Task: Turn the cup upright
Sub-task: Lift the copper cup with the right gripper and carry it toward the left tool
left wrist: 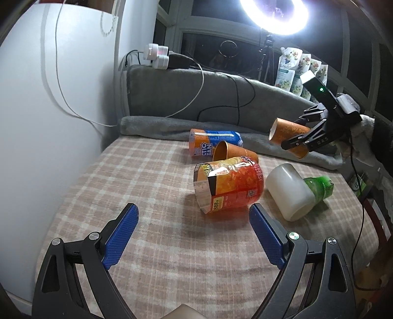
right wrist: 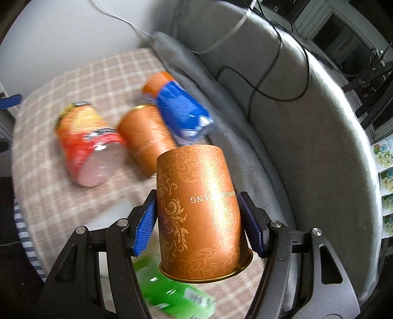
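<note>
My right gripper [right wrist: 199,220] is shut on an orange patterned paper cup [right wrist: 199,208] and holds it in the air, its rim toward the camera. In the left wrist view that cup [left wrist: 289,139] hangs tilted at the right, above the grey blanket, in the right gripper [left wrist: 304,142]. My left gripper [left wrist: 194,233] is open and empty, low over the checked cloth [left wrist: 122,176], just short of the red-orange container [left wrist: 228,186]. A second orange paper cup [left wrist: 231,153] lies on its side behind that container; it also shows in the right wrist view [right wrist: 145,137].
An orange-and-blue container [left wrist: 213,142] lies at the back. A white cup [left wrist: 289,191] and a green bottle [left wrist: 319,186] lie at the right. A grey blanket [left wrist: 196,93] with cables rises behind. A ring light [left wrist: 275,14] shines above. A white wall [left wrist: 49,98] is on the left.
</note>
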Demonstrator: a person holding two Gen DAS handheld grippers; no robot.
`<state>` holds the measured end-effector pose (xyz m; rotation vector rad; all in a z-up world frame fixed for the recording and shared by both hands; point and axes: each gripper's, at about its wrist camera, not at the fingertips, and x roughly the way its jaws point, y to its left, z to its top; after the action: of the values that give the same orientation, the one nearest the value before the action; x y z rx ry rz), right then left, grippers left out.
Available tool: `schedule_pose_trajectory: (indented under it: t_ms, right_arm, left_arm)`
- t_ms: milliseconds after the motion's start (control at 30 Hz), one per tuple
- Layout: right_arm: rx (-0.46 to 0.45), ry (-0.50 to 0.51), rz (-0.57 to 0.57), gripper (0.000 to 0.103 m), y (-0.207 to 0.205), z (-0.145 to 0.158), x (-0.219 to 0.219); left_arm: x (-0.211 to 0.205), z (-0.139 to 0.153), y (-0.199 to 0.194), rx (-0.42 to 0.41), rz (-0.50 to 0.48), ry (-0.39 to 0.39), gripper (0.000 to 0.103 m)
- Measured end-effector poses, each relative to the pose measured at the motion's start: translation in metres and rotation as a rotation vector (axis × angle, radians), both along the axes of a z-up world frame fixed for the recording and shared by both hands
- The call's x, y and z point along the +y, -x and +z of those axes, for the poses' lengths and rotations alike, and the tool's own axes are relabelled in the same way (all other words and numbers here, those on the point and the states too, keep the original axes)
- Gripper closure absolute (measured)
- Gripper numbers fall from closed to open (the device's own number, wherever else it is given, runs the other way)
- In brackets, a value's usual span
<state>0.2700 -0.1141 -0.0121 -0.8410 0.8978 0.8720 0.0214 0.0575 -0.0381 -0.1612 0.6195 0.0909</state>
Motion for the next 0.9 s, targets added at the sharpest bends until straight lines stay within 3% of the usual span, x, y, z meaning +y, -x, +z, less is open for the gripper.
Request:
schedule_pose_trajectory:
  t_ms: [167,433,700,900]
  right_arm:
    - [0.014,-0.028,0.024,0.036,0.037,0.015,-0.011]
    - [0.056,-0.061,0.054,0.036,0.094,0.001,-0.016]
    - [0.132,-0.057,0.113,0.036,0.147,-0.035,-0.016]
    - [0.187,-0.032,0.128,0.036,0.164,-0.065,-0.021]
  left_arm:
    - [-0.005,0.005,0.015,-0.012,-0.011,-0.016,0.011]
    - [-0.015,0.007,0.032,-0.012,-0.047,-0.043,0.011]
    - [-0.025,0.005,0.041,-0.005,-0.091,-0.066,0.011]
    - [-0.038,0.003,0.041,0.019,-0.158,-0.089,0.011]
